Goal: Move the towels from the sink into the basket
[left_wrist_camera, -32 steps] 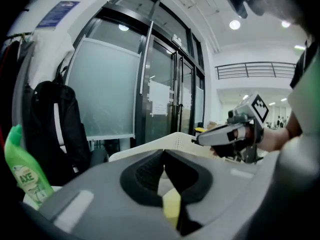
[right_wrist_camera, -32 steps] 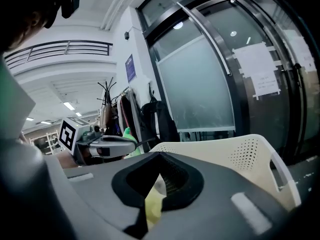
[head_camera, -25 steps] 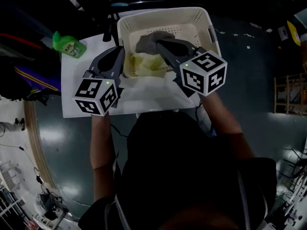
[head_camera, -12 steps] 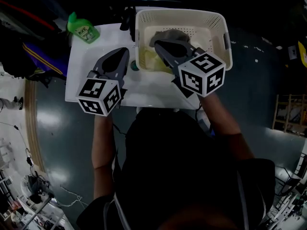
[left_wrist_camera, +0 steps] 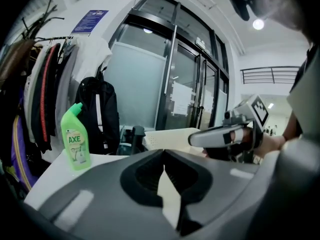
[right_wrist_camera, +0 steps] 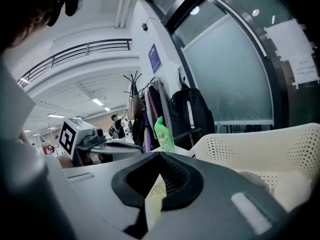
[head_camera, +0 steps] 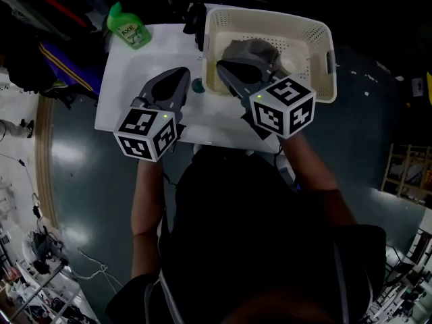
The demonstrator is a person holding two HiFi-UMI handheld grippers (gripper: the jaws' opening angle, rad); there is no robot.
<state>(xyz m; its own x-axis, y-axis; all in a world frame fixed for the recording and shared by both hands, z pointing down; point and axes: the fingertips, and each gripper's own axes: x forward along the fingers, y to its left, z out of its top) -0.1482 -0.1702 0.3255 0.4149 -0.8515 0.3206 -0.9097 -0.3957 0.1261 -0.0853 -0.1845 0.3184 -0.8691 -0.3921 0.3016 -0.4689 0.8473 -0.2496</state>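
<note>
While both pairs of fingers are pressed together on nothing, the left gripper (head_camera: 183,74) hangs over the white table (head_camera: 128,93) and the right gripper (head_camera: 223,66) hangs over the near rim of the basket (head_camera: 317,29), where the grey towel (head_camera: 253,48) lies. Likely hazard: the right fingers catch that rim and drag the probably light basket, spilling the towel out.

Held left gripper (head_camera: 181,77) and right gripper (head_camera: 223,68) out ahead side by side, noses tilted slightly down, marker cubes nearest the body; had both jaw pairs pressed together, nothing gripped
</note>
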